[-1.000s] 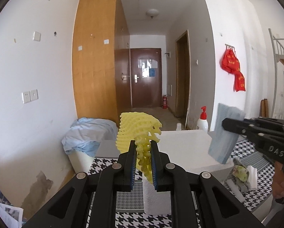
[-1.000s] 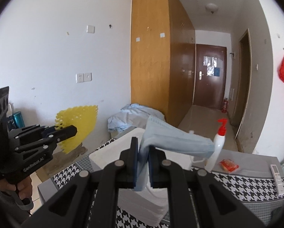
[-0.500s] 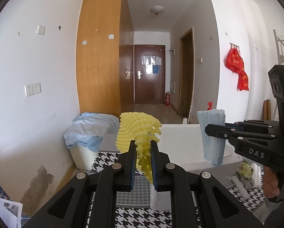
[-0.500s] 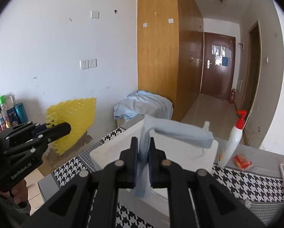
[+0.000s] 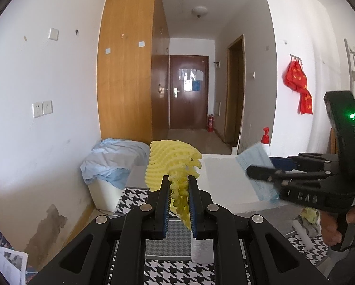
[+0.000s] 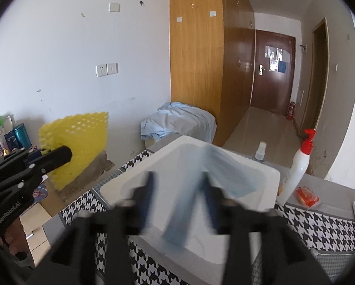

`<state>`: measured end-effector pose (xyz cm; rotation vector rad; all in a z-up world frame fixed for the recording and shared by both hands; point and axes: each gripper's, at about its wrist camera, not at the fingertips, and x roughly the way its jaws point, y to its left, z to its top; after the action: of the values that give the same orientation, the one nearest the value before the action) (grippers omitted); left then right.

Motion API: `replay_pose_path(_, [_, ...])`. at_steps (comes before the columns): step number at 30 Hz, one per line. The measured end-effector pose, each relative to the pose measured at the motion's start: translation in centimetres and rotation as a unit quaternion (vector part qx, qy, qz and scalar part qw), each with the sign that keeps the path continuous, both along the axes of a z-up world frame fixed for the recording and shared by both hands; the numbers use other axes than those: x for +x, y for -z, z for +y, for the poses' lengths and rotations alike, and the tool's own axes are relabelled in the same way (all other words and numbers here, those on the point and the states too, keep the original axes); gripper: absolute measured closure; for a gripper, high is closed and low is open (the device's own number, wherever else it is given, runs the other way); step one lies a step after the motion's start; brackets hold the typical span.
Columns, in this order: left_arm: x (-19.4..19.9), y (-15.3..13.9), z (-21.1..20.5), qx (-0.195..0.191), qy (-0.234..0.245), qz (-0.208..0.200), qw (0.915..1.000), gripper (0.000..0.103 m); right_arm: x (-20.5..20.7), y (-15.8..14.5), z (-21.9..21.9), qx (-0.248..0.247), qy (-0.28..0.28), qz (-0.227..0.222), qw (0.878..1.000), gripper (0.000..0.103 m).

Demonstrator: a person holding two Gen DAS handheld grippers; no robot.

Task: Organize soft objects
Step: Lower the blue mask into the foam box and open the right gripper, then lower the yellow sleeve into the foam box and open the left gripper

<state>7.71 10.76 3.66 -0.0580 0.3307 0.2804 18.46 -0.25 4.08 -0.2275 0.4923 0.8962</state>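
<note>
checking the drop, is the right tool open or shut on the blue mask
Open: the right tool jaws have just spread, and the blue mask hangs loose between them over the white box.

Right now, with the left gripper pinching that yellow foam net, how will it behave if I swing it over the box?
Probably floppy: the foam net bunches and curls above the left gripper. Likely very light, since its open mesh stands up unsupported. It should drop softly into the white box rather than roll.

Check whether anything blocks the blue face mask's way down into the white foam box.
Nothing visible does. The right gripper has just been opening, its jaws standing apart from the blue face mask, which hangs over the open white foam box. The box interior below looks bare.
</note>
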Motion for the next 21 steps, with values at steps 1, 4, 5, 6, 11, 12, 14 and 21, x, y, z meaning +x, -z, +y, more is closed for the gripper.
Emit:
replay_pose_path(1, [0.0, 0.0, 0.0, 0.001, 0.0, 0.0, 1.0, 0.088, -0.1, 0.1, 0.0, -0.001, 0.0, -0.001, 1.0, 0.039])
replay_pose_path(4, [0.0, 0.2, 0.0, 0.0, 0.0, 0.002, 1.0, 0.088, -0.1, 0.2, 0.0, -0.007, -0.002, 0.006, 1.0, 0.038])
replay_pose_path(5, [0.1, 0.2, 0.0, 0.0, 0.0, 0.003, 1.0, 0.088, 0.0, 0.3, 0.1, -0.01, -0.003, 0.009, 1.0, 0.035])
replay_pose_path(6, [0.1, 0.2, -0.1, 0.0, 0.0, 0.004, 1.0, 0.088, 0.0, 0.5, 0.2, -0.017, -0.006, 0.013, 1.0, 0.033])
replay_pose_path(11, [0.1, 0.0, -0.1, 0.0, -0.001, 0.003, 1.0, 0.088, 0.2, 1.2, 0.0, -0.034, -0.003, 0.029, 0.999, 0.032])
replay_pose_path(12, [0.1, 0.0, -0.1, 0.0, 0.0, 0.003, 1.0, 0.088, 0.2, 1.3, -0.2, -0.032, -0.001, 0.028, 0.999, 0.032])
replay_pose_path(14, [0.2, 0.0, -0.4, 0.001, 0.004, 0.001, 1.0, 0.088, -0.1, 1.2, -0.5, -0.029, -0.001, 0.026, 0.999, 0.032])
replay_pose_path(21, [0.4, -0.2, -1.1, 0.007, 0.015, 0.001, 0.9999, 0.088, -1.1, 0.1, -1.7, -0.01, -0.001, 0.008, 1.0, 0.031])
